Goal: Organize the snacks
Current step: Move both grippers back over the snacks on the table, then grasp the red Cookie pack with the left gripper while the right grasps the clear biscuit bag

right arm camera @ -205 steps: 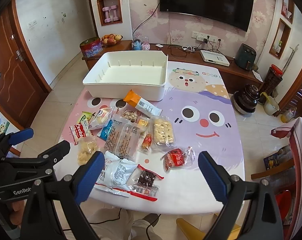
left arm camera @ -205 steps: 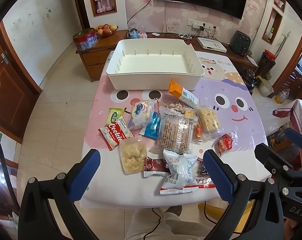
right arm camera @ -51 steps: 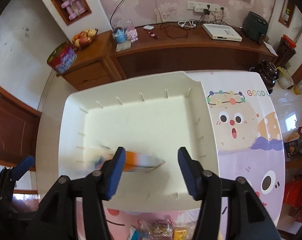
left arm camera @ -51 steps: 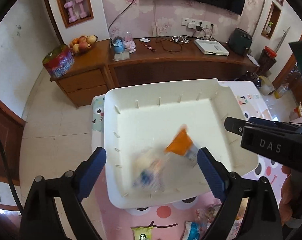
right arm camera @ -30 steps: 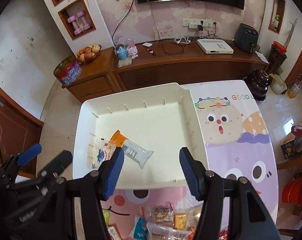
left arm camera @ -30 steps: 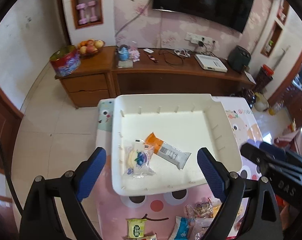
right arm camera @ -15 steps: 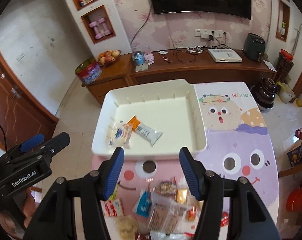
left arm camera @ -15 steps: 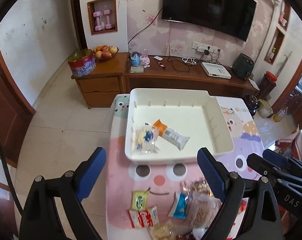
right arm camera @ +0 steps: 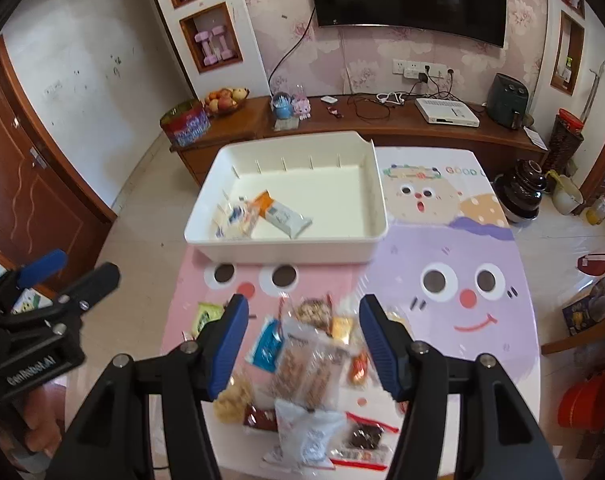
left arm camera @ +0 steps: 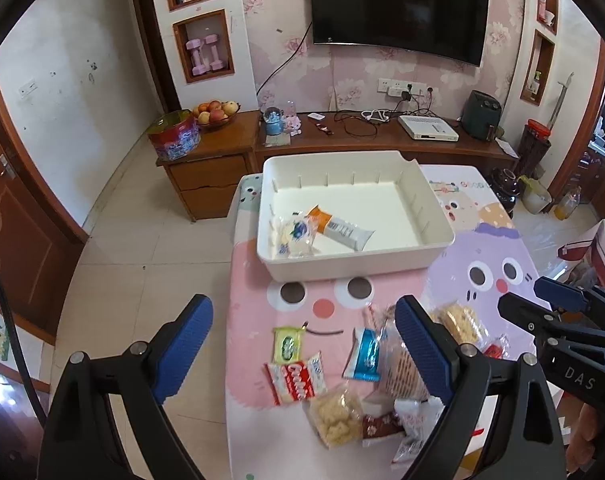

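Now the left gripper (left arm camera: 302, 344) has its jaws wide w/ nothing between, and the right gripper (right arm camera: 302, 344) stands half open, also empty, both above the snack pile (right arm camera: 306, 364) at the near table end. Far side, the white bin (left arm camera: 354, 268) holds an orange-white bar (left arm camera: 338, 230) & a clear packet (left arm camera: 296, 236) at its left.

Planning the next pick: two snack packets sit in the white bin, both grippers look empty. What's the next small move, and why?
Probably lower the left gripper onto the small green packet between its open jaws. The white plastic bin holds only an orange-and-white bar and a clear blue-print packet; the rest lie on the cartoon-print table. The right gripper is also empty, above the pile.
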`<action>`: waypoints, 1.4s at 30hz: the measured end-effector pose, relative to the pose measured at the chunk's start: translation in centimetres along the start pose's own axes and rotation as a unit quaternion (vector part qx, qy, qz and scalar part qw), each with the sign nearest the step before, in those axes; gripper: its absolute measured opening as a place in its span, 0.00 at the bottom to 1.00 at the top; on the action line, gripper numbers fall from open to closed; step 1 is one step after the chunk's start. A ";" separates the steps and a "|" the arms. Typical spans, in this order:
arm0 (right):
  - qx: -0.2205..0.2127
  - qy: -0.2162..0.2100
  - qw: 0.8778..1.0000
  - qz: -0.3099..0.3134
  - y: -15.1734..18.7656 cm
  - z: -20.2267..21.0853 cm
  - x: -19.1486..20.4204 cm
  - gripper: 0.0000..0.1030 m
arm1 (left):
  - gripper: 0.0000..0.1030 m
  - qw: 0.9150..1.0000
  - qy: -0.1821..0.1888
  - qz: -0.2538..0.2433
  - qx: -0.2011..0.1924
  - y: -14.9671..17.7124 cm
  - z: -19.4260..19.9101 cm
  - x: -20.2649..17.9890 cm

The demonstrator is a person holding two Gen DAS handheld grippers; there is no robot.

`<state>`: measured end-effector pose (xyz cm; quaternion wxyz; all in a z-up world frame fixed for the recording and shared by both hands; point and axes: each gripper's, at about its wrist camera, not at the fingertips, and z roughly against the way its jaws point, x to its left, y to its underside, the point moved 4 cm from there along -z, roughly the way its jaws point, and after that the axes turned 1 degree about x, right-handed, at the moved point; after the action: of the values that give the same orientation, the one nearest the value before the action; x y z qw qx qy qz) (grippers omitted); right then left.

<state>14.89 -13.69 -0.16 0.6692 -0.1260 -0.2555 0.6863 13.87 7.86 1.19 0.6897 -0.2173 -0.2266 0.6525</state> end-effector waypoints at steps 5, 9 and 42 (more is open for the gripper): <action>0.017 -0.002 1.000 0.007 2.2 0.0 0.1 0.56 | 0.89 1.000 0.003 0.003 0.016 2.3 -0.1 0.6; 0.028 -0.002 0.999 0.021 4.0 -0.3 0.7 0.56 | 0.89 1.000 0.004 0.002 0.026 4.2 -0.9 0.8; 0.133 -0.026 0.989 -0.057 10.6 -15.5 -1.2 0.76 | 0.89 0.975 0.031 0.101 0.197 14.7 -20.8 3.5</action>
<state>13.90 -11.79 -18.86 0.7111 -0.0026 -0.1860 0.6781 14.70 12.10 -24.16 0.6561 -0.1195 -0.0488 0.7435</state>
